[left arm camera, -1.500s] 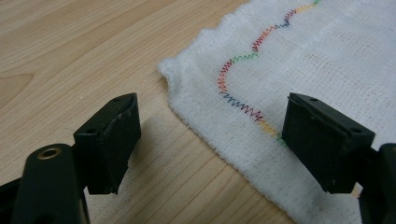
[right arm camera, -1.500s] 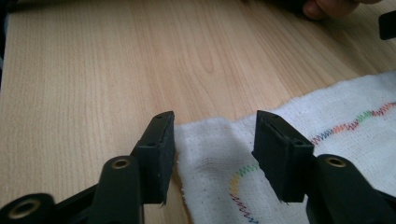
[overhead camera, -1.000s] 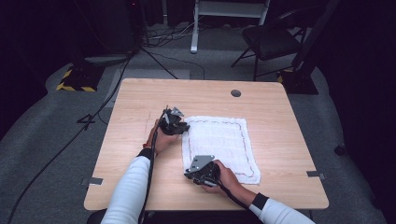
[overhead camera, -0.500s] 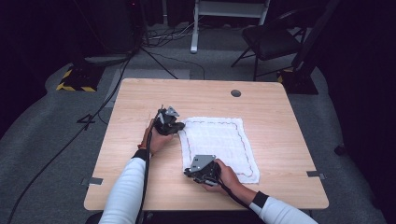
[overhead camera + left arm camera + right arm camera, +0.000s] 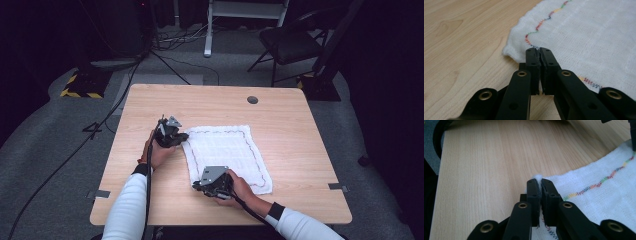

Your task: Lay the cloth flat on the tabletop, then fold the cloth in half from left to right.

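A white cloth [image 5: 225,150] with a wavy multicoloured stitched border lies flat on the wooden table [image 5: 300,125]. My left gripper [image 5: 181,137] is at the cloth's far left corner. In the left gripper view its jaws [image 5: 539,51] are shut, with the cloth's [image 5: 586,32] edge pinched between the pads. My right gripper [image 5: 197,184] is at the near left corner. In the right gripper view it [image 5: 538,181] is shut on the tip of that corner of the cloth [image 5: 604,195]. Both hands rest low over the table.
A round cable hole [image 5: 252,99] sits in the table's far right part. Bare wood lies left of the cloth and along the front edge. Beyond the table are a dark chair [image 5: 290,40], cables on the floor and a yellow-black striped plate [image 5: 80,92].
My left gripper has moved a little to the left along the table, and the cloth's far left corner has come with it. The right gripper has stayed in place.
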### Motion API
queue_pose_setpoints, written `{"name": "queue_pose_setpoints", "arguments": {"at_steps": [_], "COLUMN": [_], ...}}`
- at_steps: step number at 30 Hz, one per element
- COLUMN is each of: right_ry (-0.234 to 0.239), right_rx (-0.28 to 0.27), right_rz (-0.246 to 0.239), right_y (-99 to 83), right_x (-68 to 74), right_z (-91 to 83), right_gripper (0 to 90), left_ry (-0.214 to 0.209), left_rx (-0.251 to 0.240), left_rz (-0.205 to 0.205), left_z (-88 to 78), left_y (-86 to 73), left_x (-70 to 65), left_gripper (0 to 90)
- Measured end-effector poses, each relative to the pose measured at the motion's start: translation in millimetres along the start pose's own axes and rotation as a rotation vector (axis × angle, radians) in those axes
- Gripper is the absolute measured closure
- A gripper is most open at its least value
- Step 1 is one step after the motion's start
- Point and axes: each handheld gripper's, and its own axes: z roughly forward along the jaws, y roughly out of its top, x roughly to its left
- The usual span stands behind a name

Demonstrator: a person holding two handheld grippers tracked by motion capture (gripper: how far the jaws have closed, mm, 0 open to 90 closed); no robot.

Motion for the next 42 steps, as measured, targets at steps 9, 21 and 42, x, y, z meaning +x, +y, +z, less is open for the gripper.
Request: {"name": "queue_pose_setpoints", "arguments": {"at_steps": [9, 21, 42], "right_ry": [-0.011, -0.039, -0.16], "right_rx": [-0.026, -0.07, -0.083], "right_rz": [-0.001, 0.028, 0.156], "right_y": [-0.3, -0.7, -44.7], "right_x": [0.5, -11.5, -28.4], "right_z": [-8.2, -36.0, -100.2], "right_gripper": [85.6, 85.6, 85.5], "left_ry": [-0.005, -0.004, -0.024], "left_rx": [-0.041, -0.105, -0.144], "left_rz": [0.009, 0.025, 0.131], "left_z": [-1.4, -10.5, 34.2], "left_y": [8.2, 20.9, 87.2], "left_x": [-4.2, -10.2, -58.3], "left_gripper": [86.0, 86.2, 86.2]}}
